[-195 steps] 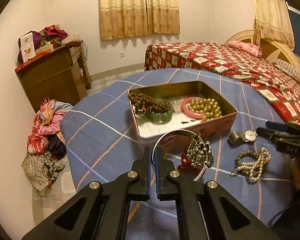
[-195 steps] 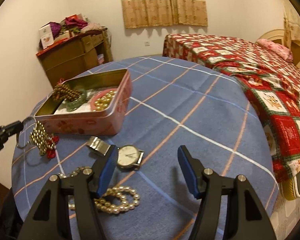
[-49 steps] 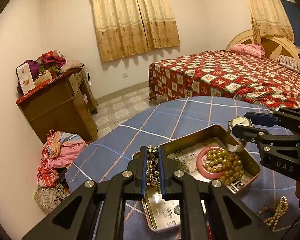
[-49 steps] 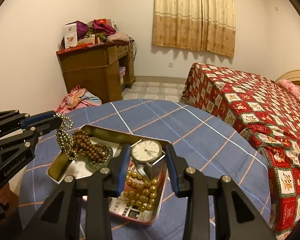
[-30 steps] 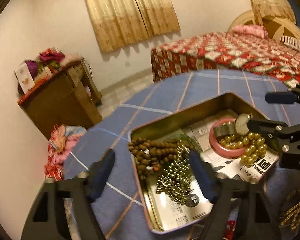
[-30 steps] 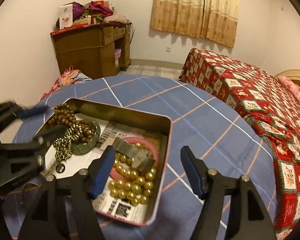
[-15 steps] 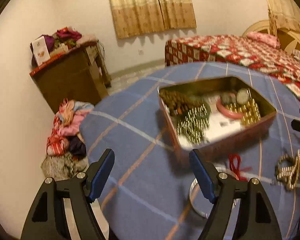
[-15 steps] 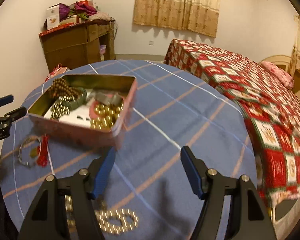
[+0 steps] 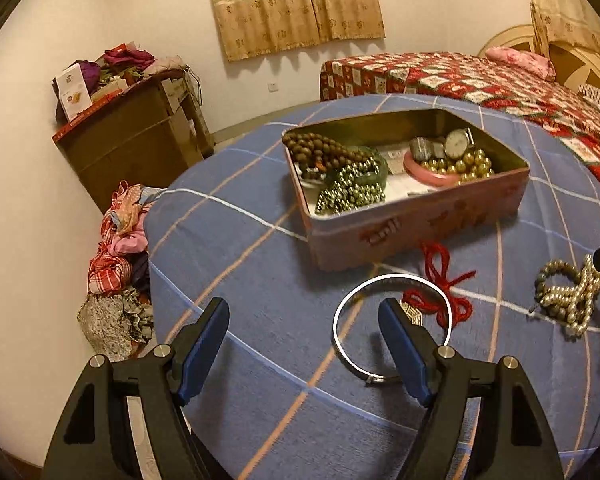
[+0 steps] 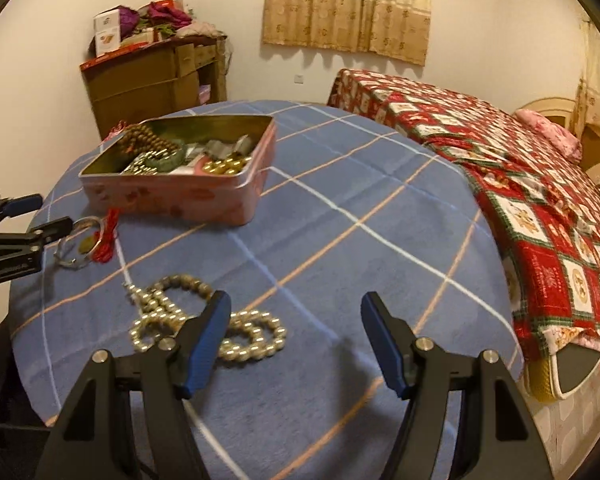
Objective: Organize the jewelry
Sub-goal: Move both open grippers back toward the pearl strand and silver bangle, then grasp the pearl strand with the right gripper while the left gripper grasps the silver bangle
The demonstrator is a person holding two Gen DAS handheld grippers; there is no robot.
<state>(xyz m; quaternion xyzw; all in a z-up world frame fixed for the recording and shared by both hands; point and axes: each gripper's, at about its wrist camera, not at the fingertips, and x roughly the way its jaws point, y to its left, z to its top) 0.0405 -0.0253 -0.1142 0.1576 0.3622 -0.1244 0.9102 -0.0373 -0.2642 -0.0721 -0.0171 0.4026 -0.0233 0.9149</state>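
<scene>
A pink tin box (image 9: 416, 222) (image 10: 172, 196) sits on the blue checked tablecloth and holds brown beads (image 9: 320, 150), a metal bead chain (image 9: 350, 192), a pink bangle with gold beads (image 9: 456, 164) and a watch (image 9: 456, 144). A silver bangle (image 9: 340, 344) (image 10: 74, 244) with a red cord (image 9: 440, 280) lies in front of the box. My left gripper (image 9: 304, 324) is open and empty, its right finger over the bangle. A pearl necklace (image 9: 568, 292) (image 10: 244, 340) lies near my open, empty right gripper (image 10: 296, 320).
The round table's edge (image 9: 156, 276) drops off to the left, above a pile of clothes (image 9: 120, 264) on the floor. A wooden cabinet (image 9: 136, 140) stands by the wall. A bed with a red quilt (image 10: 540, 208) is to the right.
Both grippers let go of their pieces into the box, the chain from the left and the watch from the right. Both have pulled back and lowered toward the table, open.
</scene>
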